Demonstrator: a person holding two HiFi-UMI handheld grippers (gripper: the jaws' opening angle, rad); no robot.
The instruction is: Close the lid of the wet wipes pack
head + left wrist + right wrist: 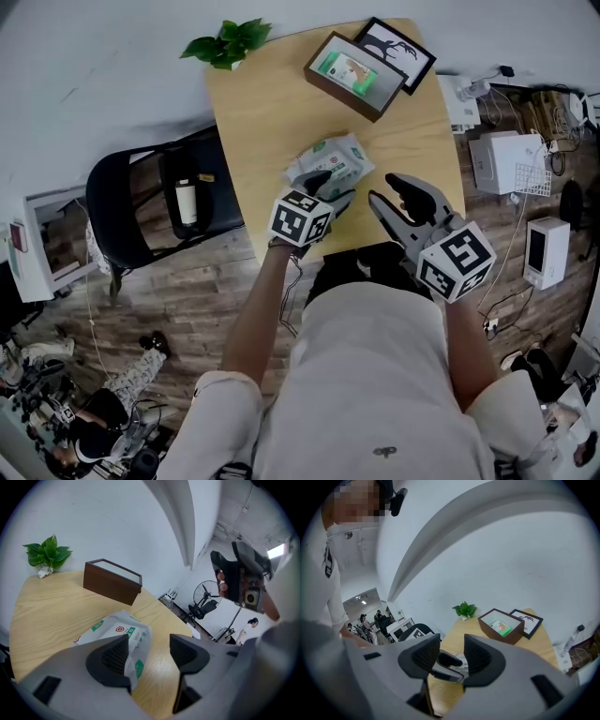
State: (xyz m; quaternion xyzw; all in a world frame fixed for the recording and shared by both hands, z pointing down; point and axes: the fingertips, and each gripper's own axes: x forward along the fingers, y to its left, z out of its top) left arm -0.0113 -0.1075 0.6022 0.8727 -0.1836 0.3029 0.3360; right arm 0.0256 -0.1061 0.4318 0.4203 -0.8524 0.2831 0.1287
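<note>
The wet wipes pack, white with green print, lies crumpled on the wooden table near its front edge. I cannot make out its lid. My left gripper sits at the pack's near side, open. In the left gripper view the pack lies against the left jaw and reaches partly into the gap of the left gripper; the pads do not press on it. My right gripper hovers to the right of the pack, open and empty. In the right gripper view, the right gripper frames the left gripper's dark finger.
A brown box with a green-and-white item and a framed picture stand at the table's far right, a small plant at the far left. A black chair holding a bottle stands left of the table. White devices sit on the floor right.
</note>
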